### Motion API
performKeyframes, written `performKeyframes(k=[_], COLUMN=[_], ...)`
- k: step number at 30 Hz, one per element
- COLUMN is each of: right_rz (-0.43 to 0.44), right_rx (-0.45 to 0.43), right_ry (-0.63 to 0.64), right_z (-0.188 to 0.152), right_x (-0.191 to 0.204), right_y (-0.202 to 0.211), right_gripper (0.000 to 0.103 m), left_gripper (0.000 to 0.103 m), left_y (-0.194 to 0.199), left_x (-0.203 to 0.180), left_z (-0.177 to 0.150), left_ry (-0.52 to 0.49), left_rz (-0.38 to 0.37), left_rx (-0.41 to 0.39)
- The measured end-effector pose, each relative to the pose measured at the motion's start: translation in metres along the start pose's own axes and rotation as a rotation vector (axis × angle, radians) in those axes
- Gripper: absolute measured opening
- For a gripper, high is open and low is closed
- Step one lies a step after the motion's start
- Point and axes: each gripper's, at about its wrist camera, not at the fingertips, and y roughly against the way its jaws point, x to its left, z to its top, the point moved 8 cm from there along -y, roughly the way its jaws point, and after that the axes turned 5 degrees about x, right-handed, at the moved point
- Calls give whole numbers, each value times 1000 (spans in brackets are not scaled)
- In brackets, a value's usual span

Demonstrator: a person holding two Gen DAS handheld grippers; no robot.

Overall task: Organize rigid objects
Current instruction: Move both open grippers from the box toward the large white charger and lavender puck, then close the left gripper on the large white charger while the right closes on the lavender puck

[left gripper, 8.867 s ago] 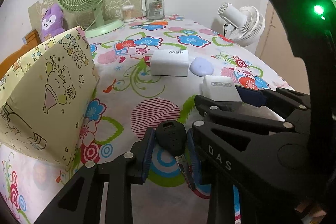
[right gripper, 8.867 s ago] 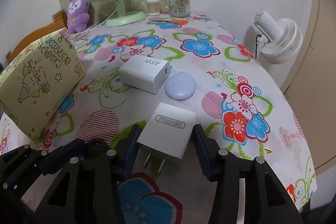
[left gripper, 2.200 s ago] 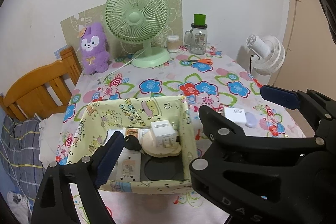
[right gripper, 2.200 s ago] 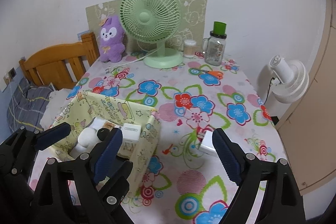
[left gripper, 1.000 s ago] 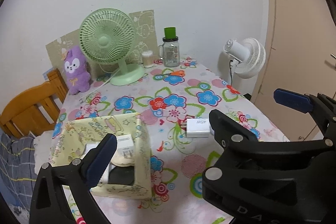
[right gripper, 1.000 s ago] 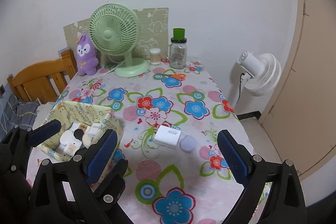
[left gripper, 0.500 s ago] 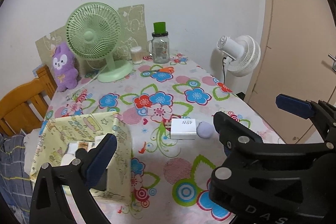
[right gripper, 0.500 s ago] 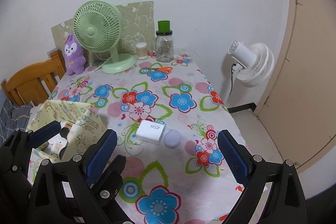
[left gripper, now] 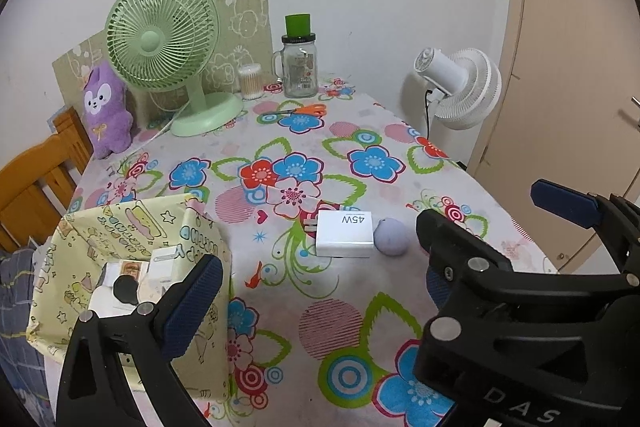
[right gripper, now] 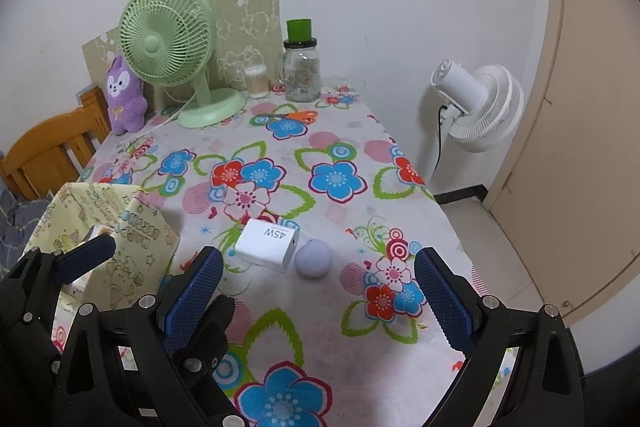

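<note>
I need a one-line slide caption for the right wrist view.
Open right gripper above the charger and lilac puck, beside the box.

A green desk fan stood at the table's far edge beside a purple plush toy, a cotton swab jar and a glass mug; orange scissors lay nearby; a white floor fan stood alongside

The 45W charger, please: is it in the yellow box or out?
Out. The 45W charger lies on the tablecloth, apart from the yellow box.
</note>
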Motion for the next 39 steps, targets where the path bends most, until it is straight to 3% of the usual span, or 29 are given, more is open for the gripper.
performKeyframes(k=[17, 39], right_rz=[5, -15], right_rx=[61, 206], right_ry=[34, 58], right_z=[-9, -21], right_x=[-14, -18], right_y=[-55, -133], right_gripper=[97, 87], left_gripper=[102, 102], left_y=[-52, -118], left_x=[-11, -19], left_z=[-9, -21], left_ry=[0, -20], left_rz=[-35, -44], left_rx=[62, 164])
